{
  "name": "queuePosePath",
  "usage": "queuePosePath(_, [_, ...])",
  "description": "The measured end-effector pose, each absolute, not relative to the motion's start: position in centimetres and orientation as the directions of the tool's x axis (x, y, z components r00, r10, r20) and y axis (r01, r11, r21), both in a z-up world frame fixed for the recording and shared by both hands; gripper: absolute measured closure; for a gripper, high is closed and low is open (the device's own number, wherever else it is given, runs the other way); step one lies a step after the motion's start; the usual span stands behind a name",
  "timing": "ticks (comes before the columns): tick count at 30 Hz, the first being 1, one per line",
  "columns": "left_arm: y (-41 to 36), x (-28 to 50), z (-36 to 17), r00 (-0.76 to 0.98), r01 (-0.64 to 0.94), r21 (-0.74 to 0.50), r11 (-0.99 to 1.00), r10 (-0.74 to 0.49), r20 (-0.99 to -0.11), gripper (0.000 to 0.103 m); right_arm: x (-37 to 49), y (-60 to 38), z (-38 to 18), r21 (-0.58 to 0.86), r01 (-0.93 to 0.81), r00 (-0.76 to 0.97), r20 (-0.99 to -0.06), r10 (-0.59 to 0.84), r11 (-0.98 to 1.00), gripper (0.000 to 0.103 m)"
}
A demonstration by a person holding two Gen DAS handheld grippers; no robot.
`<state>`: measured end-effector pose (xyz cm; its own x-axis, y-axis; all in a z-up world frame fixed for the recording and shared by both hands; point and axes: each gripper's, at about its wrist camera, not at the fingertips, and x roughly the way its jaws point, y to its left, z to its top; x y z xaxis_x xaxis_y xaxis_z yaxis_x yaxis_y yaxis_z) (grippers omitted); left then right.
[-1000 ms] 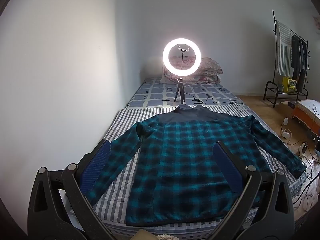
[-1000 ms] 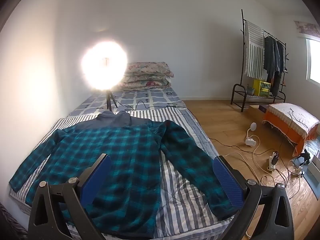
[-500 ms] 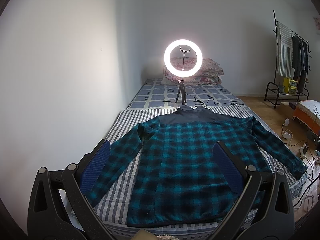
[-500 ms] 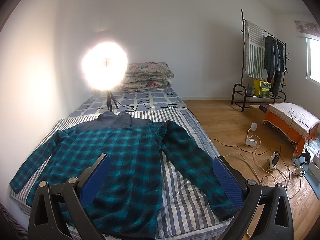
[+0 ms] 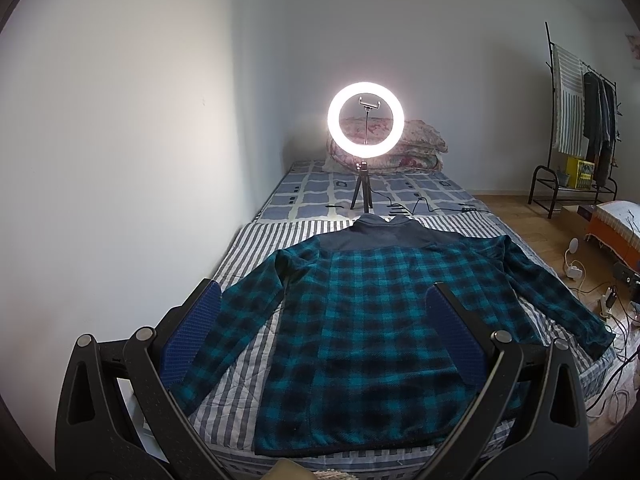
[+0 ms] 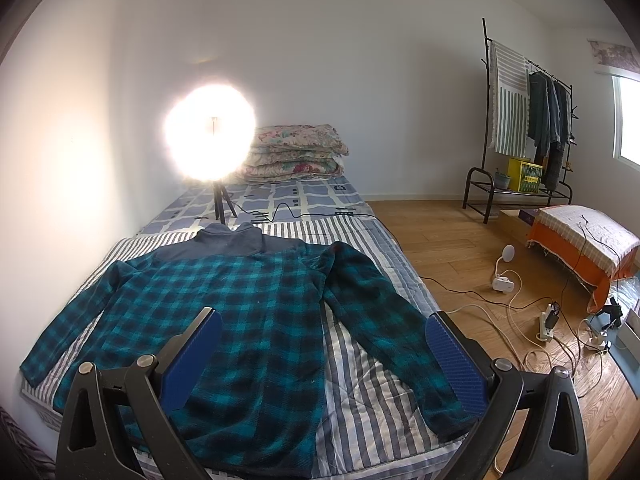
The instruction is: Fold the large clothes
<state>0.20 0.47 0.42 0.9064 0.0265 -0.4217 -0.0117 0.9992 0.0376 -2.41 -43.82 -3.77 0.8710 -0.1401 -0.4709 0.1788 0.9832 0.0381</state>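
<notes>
Striped bed [image 5: 256, 248] covered by flat checked shirt [image 5: 372, 320]. Ring light [image 5: 365, 120] stood behind collar. Left gripper [image 5: 324, 336] and right gripper [image 6: 324, 354] spread wide, nothing held.

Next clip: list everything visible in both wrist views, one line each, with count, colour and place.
plaid jacket: one, teal and black with grey yoke, spread flat on the bed, sleeves out
bed: one, striped cover near, blue checked sheet beyond
ring light: one, lit white, on a black tripod beyond the collar
folded quilts: one stack, floral, head of bed
clothes rack: one, black, hung clothes, far right wall
yellow box: one, on the rack's shelf
orange-sided bench: one, right floor
cables and power strips: several, white and black, wood floor
left gripper: open, blue pads, above the jacket
right gripper: open, blue pads, above the right sleeve
</notes>
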Motion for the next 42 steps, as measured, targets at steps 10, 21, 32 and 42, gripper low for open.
queuePosePath(10, [0.64,0.23,0.59,0.907,-0.013,0.033,0.999,0.025,-0.42,0.0,-2.4,-43.83,-3.83,0.039,0.178,0.871,-0.471,-0.139,0.983,0.0])
queuePosePath(21, [0.71,0.22,0.63,0.907,-0.012,0.037,0.999,0.026,-0.419,0.0,-2.38,-43.82,-3.83,0.04,0.179,0.871,-0.471,-0.139,0.983,0.0])
queuePosePath(32, [0.64,0.12,0.57,0.907,-0.012,0.037,0.999,0.026,-0.42,0.0,-2.36,-43.77,-3.77,0.04,0.178,0.871,-0.471,-0.139,0.983,0.0])
queuePosePath(42, [0.27,-0.06,-0.03,0.907,-0.014,0.039,0.999,0.029,-0.421,0.0,-2.35,-43.83,-3.68,0.04,0.178,0.871,-0.471,-0.138,0.983,0.0])
